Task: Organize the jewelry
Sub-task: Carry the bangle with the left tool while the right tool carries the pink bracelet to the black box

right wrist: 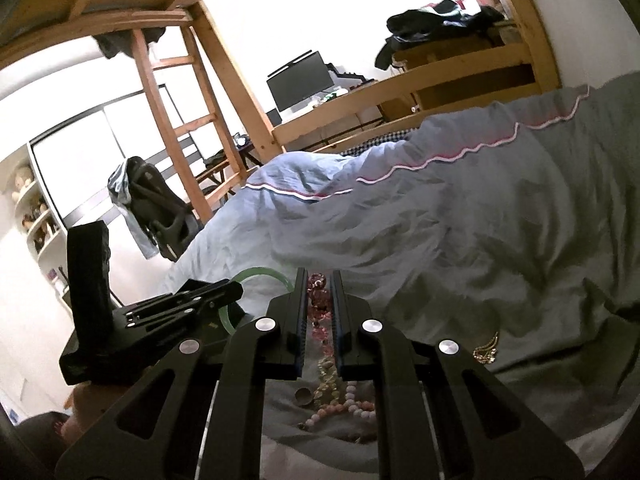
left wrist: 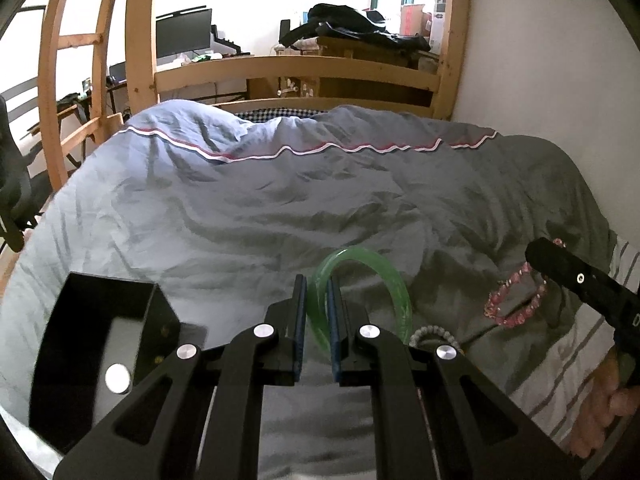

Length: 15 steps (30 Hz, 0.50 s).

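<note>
Left gripper [left wrist: 317, 292] is clenched on the green bangle [left wrist: 384, 276], a smooth, glassy, translucent hoop; its near side is pinched between the blue pads and the rest arcs out ahead and to the right of the jaws, held above the duvet [left wrist: 240, 208]. That duvet is soft, rumpled grey-blue cloth with a wavy red-and-white trim. Down left of the jaws sits a black box [left wrist: 96, 344], glossy inside with one pale round spot; its lower edge is cut off.

Right gripper [right wrist: 319, 292] has its jaws closed on the pink bead bracelet [right wrist: 318, 300], with faceted, shiny beads bunched in the narrow slot. From the left wrist view the same bracelet [left wrist: 516, 300] hangs as a loop under the black jaws.

Below the right jaws, on the bed, lies a tangle of pale bead strands [right wrist: 344, 400], partly hidden by the gripper frame. A gold chain [right wrist: 486, 350] lies right of the jaws, too small to read. A grey bead cord [left wrist: 432, 334] peeks from behind the left gripper, mostly hidden.
</note>
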Available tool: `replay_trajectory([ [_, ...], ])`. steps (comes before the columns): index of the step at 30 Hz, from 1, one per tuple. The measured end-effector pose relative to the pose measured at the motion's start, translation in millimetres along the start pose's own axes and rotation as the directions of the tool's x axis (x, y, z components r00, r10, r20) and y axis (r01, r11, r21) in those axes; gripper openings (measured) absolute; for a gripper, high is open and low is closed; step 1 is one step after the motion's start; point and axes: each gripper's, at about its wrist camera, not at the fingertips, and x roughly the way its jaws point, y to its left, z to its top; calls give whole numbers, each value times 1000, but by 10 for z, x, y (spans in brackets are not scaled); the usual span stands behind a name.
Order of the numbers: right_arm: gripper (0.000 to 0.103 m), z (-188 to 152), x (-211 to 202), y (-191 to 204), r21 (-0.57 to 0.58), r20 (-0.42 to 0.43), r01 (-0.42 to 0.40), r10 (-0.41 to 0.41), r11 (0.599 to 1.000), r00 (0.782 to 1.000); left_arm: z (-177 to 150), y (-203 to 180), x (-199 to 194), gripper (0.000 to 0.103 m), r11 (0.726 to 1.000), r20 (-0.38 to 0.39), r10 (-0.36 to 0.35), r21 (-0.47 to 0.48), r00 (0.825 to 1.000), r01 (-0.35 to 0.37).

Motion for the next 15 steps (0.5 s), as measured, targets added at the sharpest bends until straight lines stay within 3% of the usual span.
replay_trajectory([
  [15,11,47,-145,739,-119,-42,-13,8,993,999,-28,386,-632,10,998,-9,68,-5,998,-68],
])
